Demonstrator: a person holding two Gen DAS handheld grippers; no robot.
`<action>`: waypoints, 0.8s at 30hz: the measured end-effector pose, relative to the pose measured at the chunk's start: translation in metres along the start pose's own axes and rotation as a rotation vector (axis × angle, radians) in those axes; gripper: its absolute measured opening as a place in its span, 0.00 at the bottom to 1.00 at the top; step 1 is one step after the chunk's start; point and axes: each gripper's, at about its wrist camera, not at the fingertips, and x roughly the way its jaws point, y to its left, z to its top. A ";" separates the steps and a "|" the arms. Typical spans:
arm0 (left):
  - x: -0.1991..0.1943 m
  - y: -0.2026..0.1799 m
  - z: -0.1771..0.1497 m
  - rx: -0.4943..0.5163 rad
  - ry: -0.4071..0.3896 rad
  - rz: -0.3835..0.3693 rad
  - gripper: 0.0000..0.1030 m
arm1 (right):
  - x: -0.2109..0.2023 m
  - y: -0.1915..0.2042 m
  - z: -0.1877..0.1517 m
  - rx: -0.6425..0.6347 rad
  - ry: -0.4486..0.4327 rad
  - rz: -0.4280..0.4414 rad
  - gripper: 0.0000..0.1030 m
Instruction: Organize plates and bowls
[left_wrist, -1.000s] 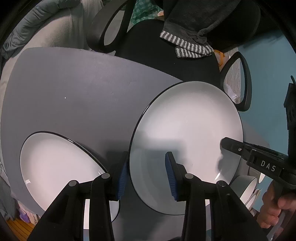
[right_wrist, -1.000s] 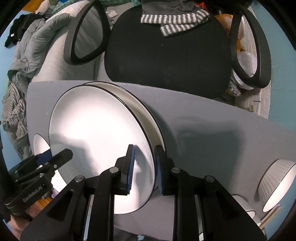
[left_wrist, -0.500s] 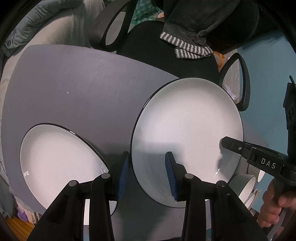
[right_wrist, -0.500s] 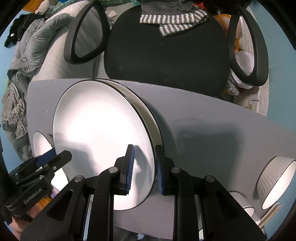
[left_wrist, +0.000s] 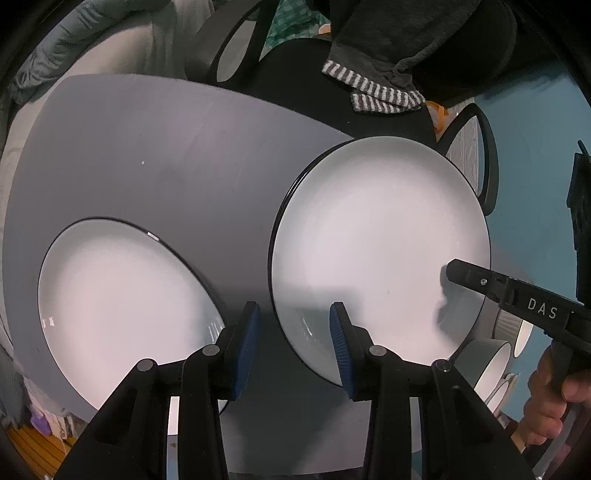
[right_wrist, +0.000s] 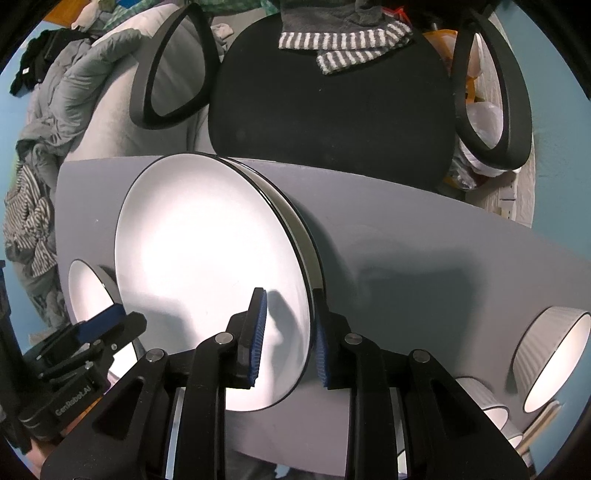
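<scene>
The right tool (right_wrist: 286, 332) straddles the near right edge of the top plate (right_wrist: 207, 266), with one blue pad over the white face and the other below the rim. The pads are a little apart around the rim, and I cannot tell if they still press on it. This plate sits over a second plate (right_wrist: 295, 225), whose rim shows just behind it on the right side, so the two seem to be nearly stacked on the grey table (right_wrist: 424, 258). From the right tool the stack lies straight ahead and a little to the left, therefore I judge the coming move depends on this edge: drawing back toward the person should free the rim.

The left tool (left_wrist: 293, 332) is spread and holds nothing. One finger stands over the table between the stack and a third plate (left_wrist: 118, 302), which lies flat to its left. The left tool is nearer to this third plate.

The left view shows the right tool from the side (left_wrist: 517, 295), reaching over the top plate. The right view alone shows the second plate under it, and also ribbed bowls (right_wrist: 550, 354) on the far right of the table.
</scene>
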 end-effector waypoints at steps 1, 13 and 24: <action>0.000 0.001 -0.001 -0.002 0.000 -0.001 0.37 | 0.000 0.000 0.000 -0.002 0.000 -0.003 0.24; -0.007 0.008 -0.013 -0.020 -0.016 -0.013 0.38 | -0.008 0.003 -0.004 0.000 -0.019 -0.052 0.34; -0.017 0.014 -0.025 -0.026 -0.041 -0.018 0.40 | -0.017 0.015 -0.010 -0.053 -0.052 -0.098 0.34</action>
